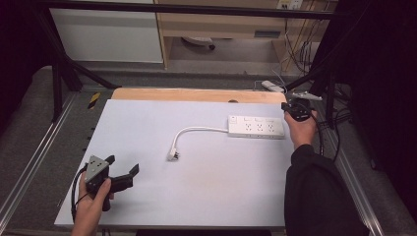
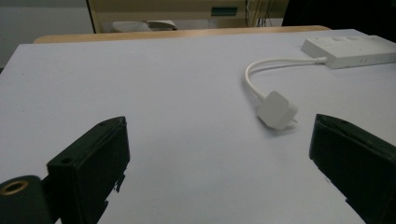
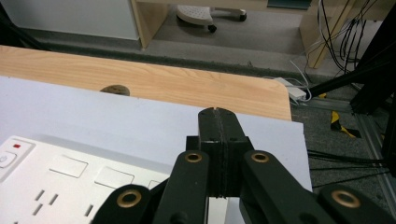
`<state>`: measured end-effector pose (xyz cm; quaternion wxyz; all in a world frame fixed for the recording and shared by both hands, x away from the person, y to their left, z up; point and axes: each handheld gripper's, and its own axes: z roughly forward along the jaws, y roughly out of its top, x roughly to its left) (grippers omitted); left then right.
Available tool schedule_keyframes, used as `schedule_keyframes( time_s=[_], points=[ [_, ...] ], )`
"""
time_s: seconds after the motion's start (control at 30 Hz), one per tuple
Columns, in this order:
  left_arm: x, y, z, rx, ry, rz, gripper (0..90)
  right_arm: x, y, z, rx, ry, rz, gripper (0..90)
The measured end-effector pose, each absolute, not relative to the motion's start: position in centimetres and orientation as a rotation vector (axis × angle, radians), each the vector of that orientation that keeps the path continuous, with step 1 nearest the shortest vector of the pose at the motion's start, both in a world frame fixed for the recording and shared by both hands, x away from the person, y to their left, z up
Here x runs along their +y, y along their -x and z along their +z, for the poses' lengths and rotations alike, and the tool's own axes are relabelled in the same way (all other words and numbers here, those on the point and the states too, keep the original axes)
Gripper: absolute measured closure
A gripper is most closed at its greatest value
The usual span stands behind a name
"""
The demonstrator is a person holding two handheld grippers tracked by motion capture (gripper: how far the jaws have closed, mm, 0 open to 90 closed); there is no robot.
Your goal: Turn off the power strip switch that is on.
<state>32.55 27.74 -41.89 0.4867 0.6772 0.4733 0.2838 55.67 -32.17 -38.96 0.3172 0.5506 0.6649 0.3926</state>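
Observation:
A white power strip (image 1: 255,127) lies flat at the back right of the white sheet (image 1: 196,191). Its short white cord (image 1: 189,131) curves left and forward to a white plug (image 1: 173,155) resting on the sheet. My right gripper (image 1: 294,107) hovers just past the strip's right end, jaws shut with nothing between them. In the right gripper view the shut jaws (image 3: 218,114) point toward the table's far edge, with the power strip (image 3: 60,182) at lower left. My left gripper (image 1: 123,164) is at the front left, open and empty. The plug (image 2: 276,109) lies ahead of its open jaws (image 2: 219,158).
A wooden tabletop strip (image 1: 196,94) with a small dark hole (image 1: 233,101) shows beyond the sheet. Black frame bars (image 1: 64,64) stand at the back corners. A white adapter (image 1: 272,86) and hanging cables (image 1: 300,49) sit behind the right corner.

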Motion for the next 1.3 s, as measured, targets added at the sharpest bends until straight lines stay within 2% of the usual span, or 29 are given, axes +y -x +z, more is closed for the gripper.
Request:
schedule_keyframes(
  time_s=[0.77,1.3],
  points=[
    [27.7,-32.4,-41.7,1.128,-1.647,0.694,4.9,-31.7,-55.2,-41.6,1.788,-1.496,1.031,90.0],
    [27.4,-32.4,-41.8,1.127,-1.661,0.696,4.8,-30.9,-55.3,-42.2,1.808,-1.502,1.040,90.0]
  ],
)
